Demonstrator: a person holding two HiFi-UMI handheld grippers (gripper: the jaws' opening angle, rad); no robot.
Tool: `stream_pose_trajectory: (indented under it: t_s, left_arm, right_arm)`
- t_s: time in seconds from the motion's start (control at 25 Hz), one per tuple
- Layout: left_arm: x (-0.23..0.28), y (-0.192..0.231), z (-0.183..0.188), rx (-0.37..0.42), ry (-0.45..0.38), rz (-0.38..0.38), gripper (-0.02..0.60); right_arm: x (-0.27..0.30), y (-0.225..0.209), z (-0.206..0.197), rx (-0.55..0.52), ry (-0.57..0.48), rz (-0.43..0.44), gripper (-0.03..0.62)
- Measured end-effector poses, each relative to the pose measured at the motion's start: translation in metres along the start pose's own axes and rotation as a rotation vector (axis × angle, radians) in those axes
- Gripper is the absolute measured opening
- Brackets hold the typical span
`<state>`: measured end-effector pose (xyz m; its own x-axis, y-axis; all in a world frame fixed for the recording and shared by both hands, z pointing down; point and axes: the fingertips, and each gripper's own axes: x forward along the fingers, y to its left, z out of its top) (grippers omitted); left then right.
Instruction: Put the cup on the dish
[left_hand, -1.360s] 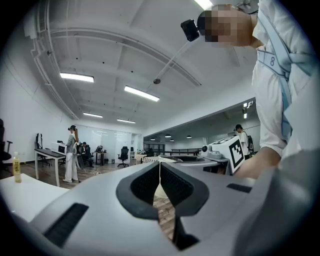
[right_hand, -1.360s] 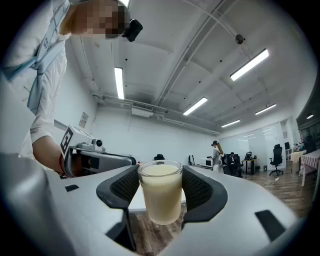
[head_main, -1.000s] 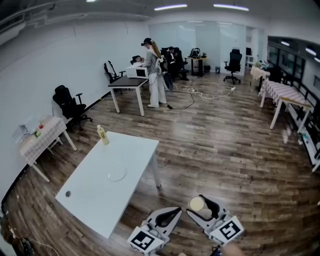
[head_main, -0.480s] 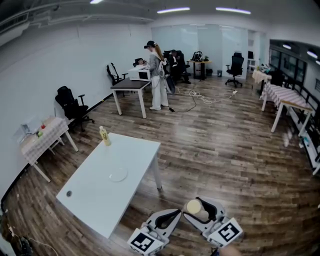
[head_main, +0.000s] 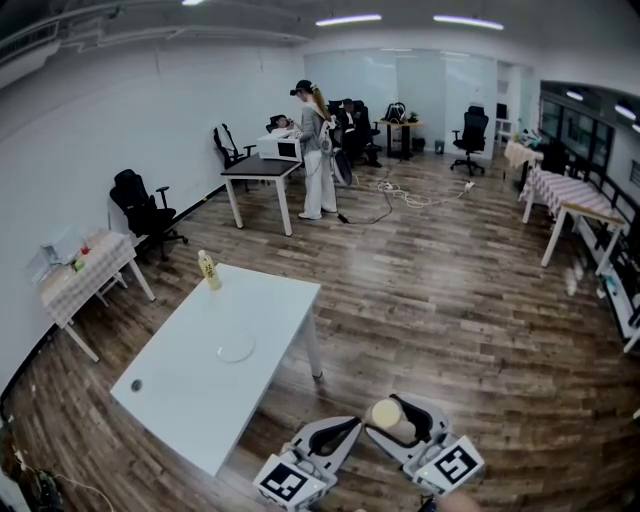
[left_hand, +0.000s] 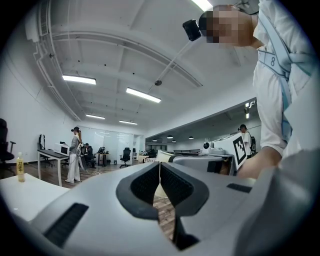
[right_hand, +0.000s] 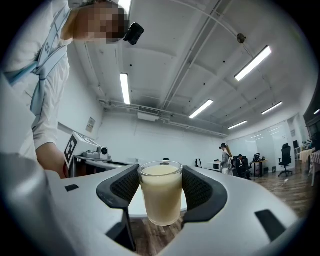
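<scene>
**HEAD VIEW**
- Grippers: two, low at 6 o'clock above the wooden floor (head_main: 450, 300). The left gripper (head_main: 347, 427) is at 9 o'clock of the right gripper (head_main: 392, 420), just beside it.
- Cup: one. The cup (head_main: 386, 413) sits between the right gripper's jaws, off the table.
- Dish: one. The clear dish (head_main: 236, 347) lies flat and bare on the white table (head_main: 180, 400), at 10 o'clock from the cup and well apart from it.
- Bottle: one. The yellow bottle (head_main: 209, 271) stands upright near the table's far corner, between 11 and 12 o'clock from the dish.
- Small dark object (head_main: 135, 386): one, on the table at 8 o'clock from the dish. It is too small to tell what it is.
- Standing person (head_main: 314, 150): one, at 12 o'clock, beside a dark-topped table (head_main: 258, 170).

**LEFT GRIPPER VIEW**
- Jaws: two, pressed together with nothing held between them.
- Bottle: one, at 9 o'clock (left_hand: 20, 167).
- Marker cube (left_hand: 241, 146): one, the right gripper's, at 3 o'clock.

**RIGHT GRIPPER VIEW**
- Jaws: two, clamped on the cup, with one ribbed pad against each side.
- Cup: one (right_hand: 161, 192), upright and made of glass, with creamy liquid nearly to the rim.
- Marker cube: one, the left gripper's, at 9 o'clock (right_hand: 71, 146).
</scene>
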<state>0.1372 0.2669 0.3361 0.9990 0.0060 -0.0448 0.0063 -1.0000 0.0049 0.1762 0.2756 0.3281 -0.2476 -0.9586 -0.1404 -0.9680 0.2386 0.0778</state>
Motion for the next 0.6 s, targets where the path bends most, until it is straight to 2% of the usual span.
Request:
stream_pose_trajectory:
  t_s: [0.6]
  left_arm:
    - [-0.006, 0.023, -0.004, -0.002, 0.009, -0.006, 0.006]
  right_arm:
    - [0.025, 0.003, -0.01, -0.003, 0.03, 0.013, 0.282]
